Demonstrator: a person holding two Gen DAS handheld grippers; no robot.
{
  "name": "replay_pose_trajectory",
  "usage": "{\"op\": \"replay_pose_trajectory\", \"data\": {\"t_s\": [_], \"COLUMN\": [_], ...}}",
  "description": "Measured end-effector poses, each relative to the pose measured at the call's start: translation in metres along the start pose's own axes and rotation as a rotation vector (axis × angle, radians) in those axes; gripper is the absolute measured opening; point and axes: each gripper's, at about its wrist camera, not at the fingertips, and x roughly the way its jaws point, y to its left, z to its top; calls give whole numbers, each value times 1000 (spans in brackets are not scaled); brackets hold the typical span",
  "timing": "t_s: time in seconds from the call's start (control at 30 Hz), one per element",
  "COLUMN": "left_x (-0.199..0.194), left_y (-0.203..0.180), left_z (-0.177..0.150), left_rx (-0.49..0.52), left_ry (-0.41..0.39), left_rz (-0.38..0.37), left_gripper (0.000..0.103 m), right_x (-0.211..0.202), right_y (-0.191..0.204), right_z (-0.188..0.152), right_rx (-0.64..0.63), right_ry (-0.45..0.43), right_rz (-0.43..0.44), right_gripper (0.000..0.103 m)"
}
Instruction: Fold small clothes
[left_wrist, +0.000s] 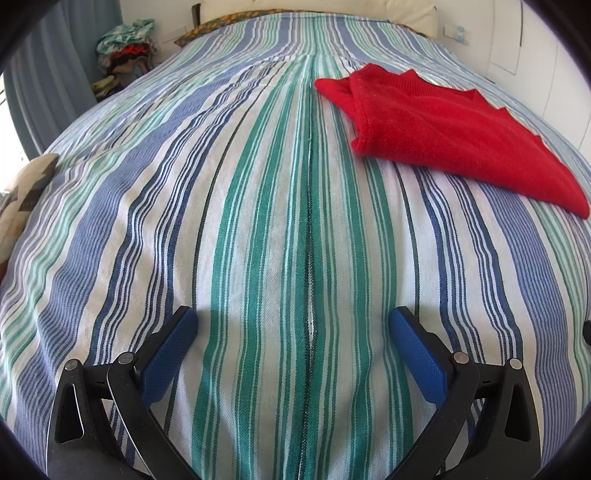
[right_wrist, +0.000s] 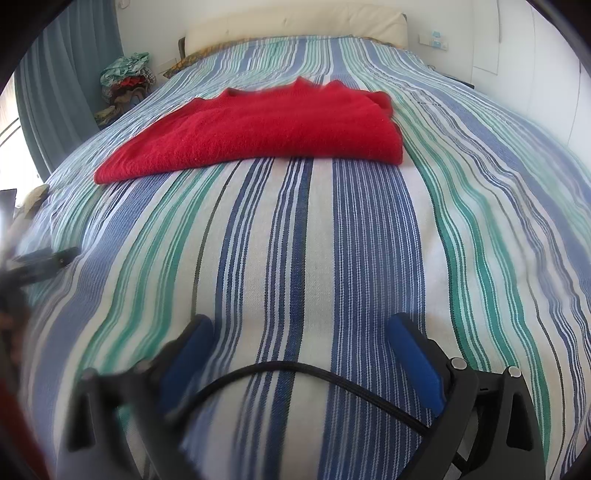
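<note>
- The red sweater (left_wrist: 443, 129) lay on the striped bedspread (left_wrist: 258, 221), already doubled over itself into a compact, layered bundle with its ribbed edges stacked toward the headboard (right_wrist: 295, 22); it looked folded, or very nearly so.
- Measured from the sweater, the left gripper (left_wrist: 293, 332) hung well short of it, on the foot-of-bed side and off toward the side where the curtain hung; its blue pads (left_wrist: 170, 354) were spread wide with only bedspread between them.
- The right gripper (right_wrist: 299, 343) likewise hung well apart from the sweater, on the foot-of-bed side; its pads were set wide and gripped nothing. A black cable (right_wrist: 295, 373) crossed the gap between them.
- Judging by this, the sweater needed at most a final tidying; the pile of clothes (right_wrist: 125, 81) far beyond the sweater, beside the curtain (right_wrist: 66, 92), suggested more garments might be waiting.
- No brand, label or legible writing was visible on the sweater, the bedspread or either gripper.
</note>
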Motion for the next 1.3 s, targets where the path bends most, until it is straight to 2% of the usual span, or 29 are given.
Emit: {"op": "replay_pose_trajectory", "data": {"t_s": [0.17,0.33,1.3], "left_x": [0,0,0], "left_y": [0,-1,-1], "left_z": [0,0,0], "left_rx": [0,3,2], "left_ry": [0,1,0], "left_rz": [2,3,2], "left_gripper": [102,102,102], "right_x": [6,9,10], "right_y": [7,10,19], "right_z": [7,9,11], "right_rx": [-21,-27,-57], "right_ry": [73,109,137], "right_rz": [-87,-134,-183], "right_gripper": [102,102,102]}}
